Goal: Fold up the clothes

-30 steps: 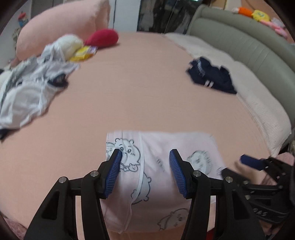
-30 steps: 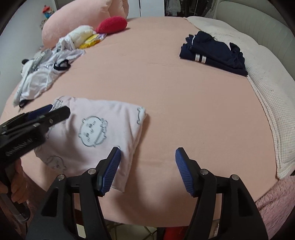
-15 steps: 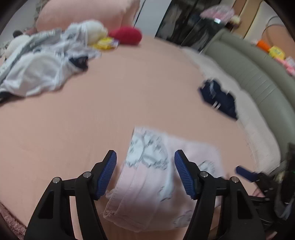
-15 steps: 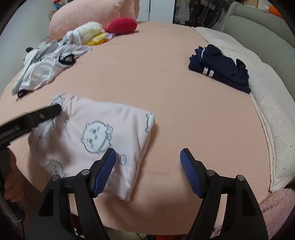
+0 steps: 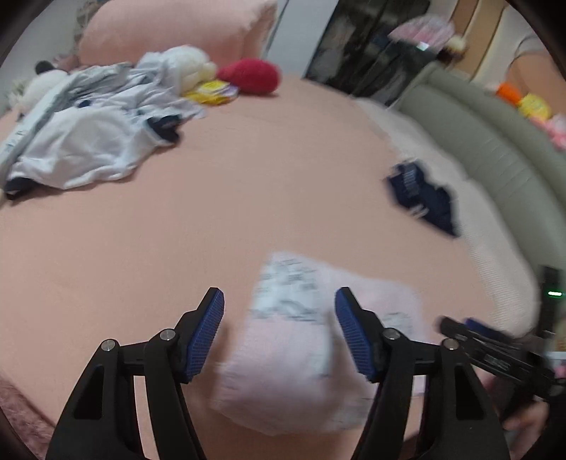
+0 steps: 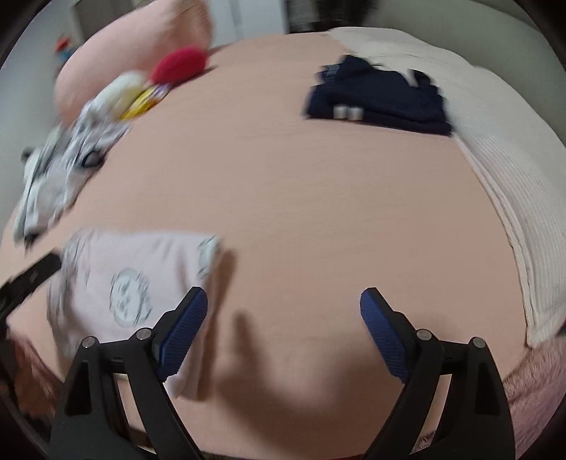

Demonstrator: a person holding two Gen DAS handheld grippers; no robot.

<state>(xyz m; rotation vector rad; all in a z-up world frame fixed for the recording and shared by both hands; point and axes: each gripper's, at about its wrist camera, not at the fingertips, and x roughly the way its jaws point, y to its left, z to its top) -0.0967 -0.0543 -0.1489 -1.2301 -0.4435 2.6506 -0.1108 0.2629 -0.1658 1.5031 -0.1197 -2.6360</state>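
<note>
A folded pale pink garment with cartoon prints (image 5: 297,346) lies on the pink bed near its front edge; it also shows in the right wrist view (image 6: 131,283). My left gripper (image 5: 279,329) is open and empty, above the garment. My right gripper (image 6: 283,329) is open and empty, over bare sheet just right of the garment. The right gripper's tip shows at the left wrist view's right edge (image 5: 474,332). A heap of unfolded white and grey clothes (image 5: 88,141) lies at the far left. A folded navy garment (image 6: 375,95) lies at the far right.
A big pink pillow (image 5: 177,28), a white plush (image 5: 187,67), a red plush (image 5: 251,76) and a yellow packet (image 5: 212,92) sit at the bed's head. A white blanket (image 6: 495,159) and grey-green headboard (image 5: 488,148) run along the right.
Both grippers have lifted and swung away from the pink garment, still open. The left view turned left toward the clothes heap. The garment stays folded on the bed.
</note>
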